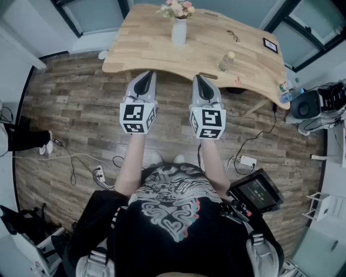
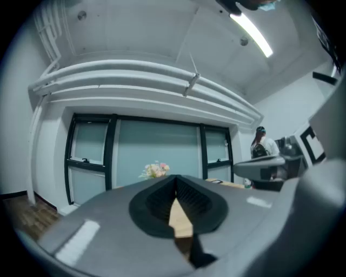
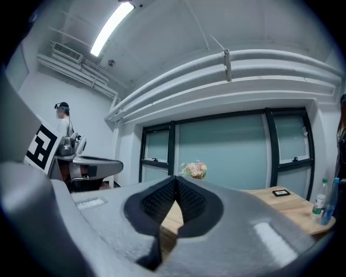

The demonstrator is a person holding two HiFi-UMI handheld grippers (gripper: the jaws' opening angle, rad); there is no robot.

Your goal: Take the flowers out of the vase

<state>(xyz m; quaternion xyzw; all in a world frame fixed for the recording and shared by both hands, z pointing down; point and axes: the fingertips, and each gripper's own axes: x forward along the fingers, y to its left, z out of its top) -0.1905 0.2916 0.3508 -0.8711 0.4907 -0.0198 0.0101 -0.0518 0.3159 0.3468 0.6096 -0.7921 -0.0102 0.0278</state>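
Note:
A white vase [image 1: 179, 32] with a bunch of pink and cream flowers [image 1: 177, 9] stands near the far edge of a light wooden table [image 1: 146, 46]. My left gripper [image 1: 142, 77] and right gripper [image 1: 199, 80] are held side by side, level, just short of the table's near edge and well apart from the vase. Both are shut with nothing between the jaws. The flowers [image 2: 154, 170] peek over the shut jaws in the left gripper view, and the flowers [image 3: 195, 170] show likewise in the right gripper view.
On the table lie a plastic bottle [image 1: 226, 61], glasses [image 1: 233, 36] and a small black frame [image 1: 270, 45]. Bottles [image 1: 283, 92] stand at its right end. Cables and a power strip [image 1: 99, 174] lie on the wooden floor. A person [image 2: 261, 144] stands off to the side.

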